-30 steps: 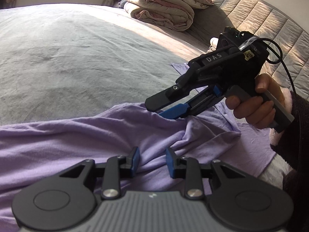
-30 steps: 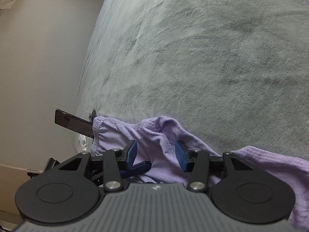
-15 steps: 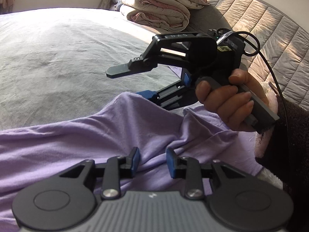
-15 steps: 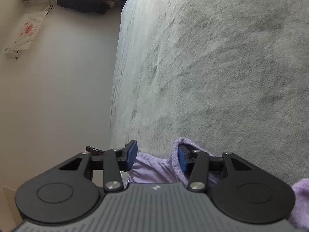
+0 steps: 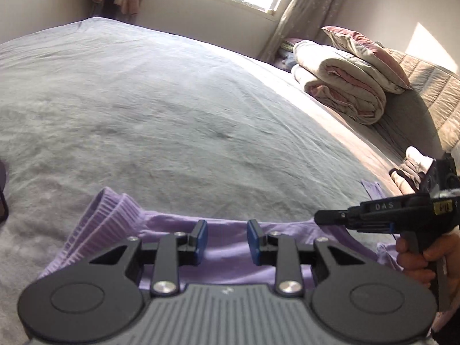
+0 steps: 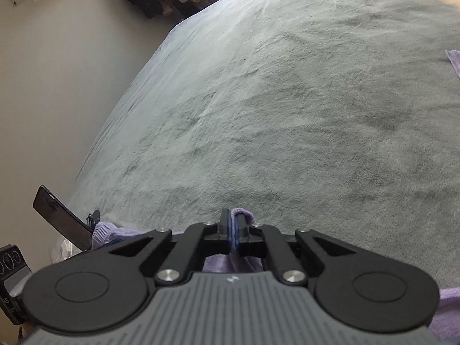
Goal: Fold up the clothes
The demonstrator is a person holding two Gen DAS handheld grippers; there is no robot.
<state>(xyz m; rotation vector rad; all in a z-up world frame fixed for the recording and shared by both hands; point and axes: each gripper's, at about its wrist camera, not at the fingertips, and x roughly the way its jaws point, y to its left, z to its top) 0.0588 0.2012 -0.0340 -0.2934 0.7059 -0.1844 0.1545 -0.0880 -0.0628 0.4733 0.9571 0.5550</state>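
Grip: right gripper [image 6: 232, 231] is pinching purple shirt [image 5: 230, 258] edge | left gripper [image 5: 225, 241] is hanging wide | tip: keeping cloth tight, lifting slowly

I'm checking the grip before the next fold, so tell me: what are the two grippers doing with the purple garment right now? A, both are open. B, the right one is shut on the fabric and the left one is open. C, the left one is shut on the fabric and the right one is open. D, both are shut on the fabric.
B: the right gripper has its pads pinched on a fold of the purple garment, while the left gripper is open over it.
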